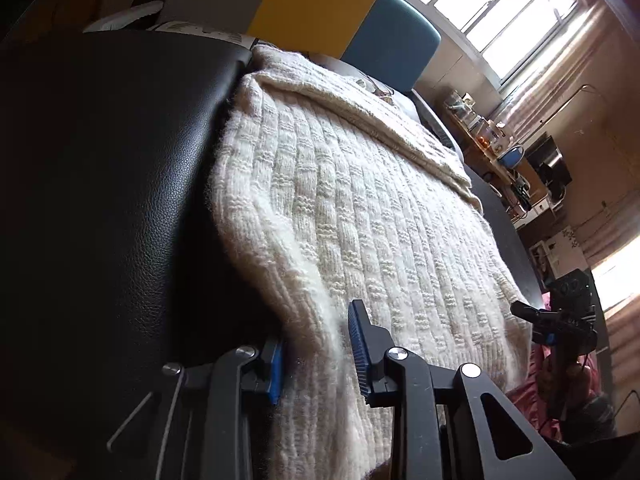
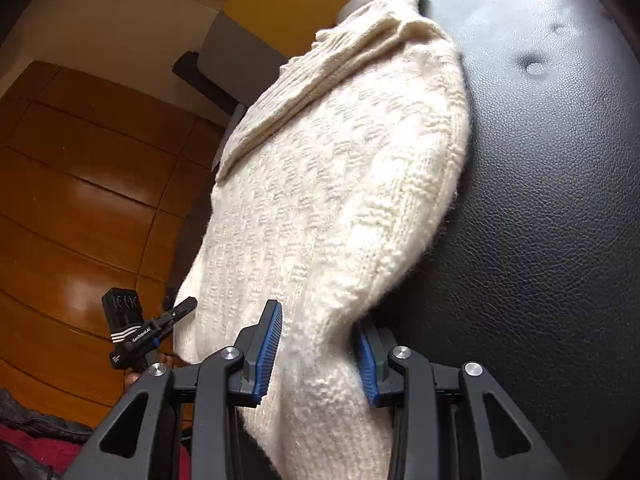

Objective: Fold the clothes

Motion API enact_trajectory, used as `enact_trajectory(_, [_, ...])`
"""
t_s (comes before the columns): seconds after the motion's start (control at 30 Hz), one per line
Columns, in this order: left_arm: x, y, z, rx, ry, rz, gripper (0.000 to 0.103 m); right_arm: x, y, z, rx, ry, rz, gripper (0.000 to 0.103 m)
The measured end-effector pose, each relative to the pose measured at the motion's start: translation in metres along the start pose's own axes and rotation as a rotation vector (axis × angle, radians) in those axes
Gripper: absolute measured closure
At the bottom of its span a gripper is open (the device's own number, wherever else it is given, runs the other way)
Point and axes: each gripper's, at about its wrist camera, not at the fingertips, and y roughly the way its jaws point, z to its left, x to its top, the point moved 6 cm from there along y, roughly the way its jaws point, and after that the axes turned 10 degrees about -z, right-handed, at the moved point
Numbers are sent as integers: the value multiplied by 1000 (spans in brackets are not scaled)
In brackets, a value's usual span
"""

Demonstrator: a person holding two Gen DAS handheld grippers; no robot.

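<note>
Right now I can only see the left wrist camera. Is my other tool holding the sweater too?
Observer: Yes. The right tool has the sweater edge bunched between its blue pads.
Operator: What's next to that side?
Observer: The black cushion, and it has a dimple near the sweater's far end.
Operator: What's on the other side?
Observer: A shiny brown wood floor.

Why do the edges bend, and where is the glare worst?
Left wrist view: fisheye lens bows the bright window, which is blown out white. Right wrist view: the glossy orange wooden floor curves and shows soft sheen; the cream knitted sweater stays sharp.
</note>
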Motion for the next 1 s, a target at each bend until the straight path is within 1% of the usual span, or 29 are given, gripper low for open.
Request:
enact_trajectory(0.07, [0, 0, 3, -4, -12, -6, 81, -2, -3, -2, 24, 17, -13, 68])
enact_trajectory(0.17, [-1, -1, 8, -24, -53, -15, 81, -2, -1, 0, 61, 40, 25, 68])
enact_trajectory(0.2, [-1, -1, 9, -27, -61, -17, 80, -2, -1, 0, 55, 35, 12, 68])
enact_trajectory(0.27, [1, 1, 7, -46, -73, -24, 73, -3, -1, 1, 43, 24, -13, 68])
enact_trajectory(0.3, [1, 1, 4, -62, -76, -27, 59, -4, -2, 3, 31, 9, -20, 68])
enact_trajectory(0.33, [2, 2, -2, -85, -74, -28, 39, -5, -2, 4, 19, -5, -28, 68])
enact_trajectory(0.37, [3, 3, -8, -108, -72, -30, 29, -6, -2, 6, 8, -19, -34, 68])
enact_trajectory(0.4, [3, 4, -13, -114, -59, -26, 19, -6, -3, 5, 5, -14, -34, 68])
enact_trajectory(0.43, [3, 6, -18, -87, -25, -12, 19, -6, -3, 5, 2, -8, -33, 68])
enact_trajectory(0.5, [2, 9, -27, -32, 54, 12, 21, -5, -3, 3, 3, 12, -26, 68])
enact_trajectory(0.53, [1, 10, -28, -12, 79, 17, 26, -4, -3, 1, 5, 27, -20, 68])
enact_trajectory(0.57, [0, 10, -29, 3, 96, 20, 28, -3, -4, -1, -1, 27, -19, 71])
enact_trajectory(0.6, [0, 9, -28, 8, 96, 19, 33, -3, -6, -3, -7, 27, -17, 75])
enact_trajectory(0.63, [1, 7, -24, 15, 80, 16, 42, -4, -5, -3, -18, 17, -18, 78])
enact_trajectory(0.67, [2, 6, -19, 25, 60, 15, 49, -4, -5, -3, -29, 7, -18, 81])
enact_trajectory(0.7, [3, 5, -12, 35, 38, 16, 66, -5, -6, -4, -28, 6, -22, 81])
enact_trajectory(0.73, [3, 4, -5, 38, 13, 17, 79, -5, -6, -4, -27, 5, -26, 81])
enact_trajectory(0.83, [3, 2, 8, 16, -68, 18, 86, -6, -8, -1, -11, 8, -41, 75])
enact_trajectory(0.9, [1, 1, 10, 11, -84, 11, 86, -7, -6, 2, -25, 15, -60, 68])
enact_trajectory(1.0, [0, 1, 10, 7, -102, -7, 86, -9, -5, 5, -38, 20, -85, 68])
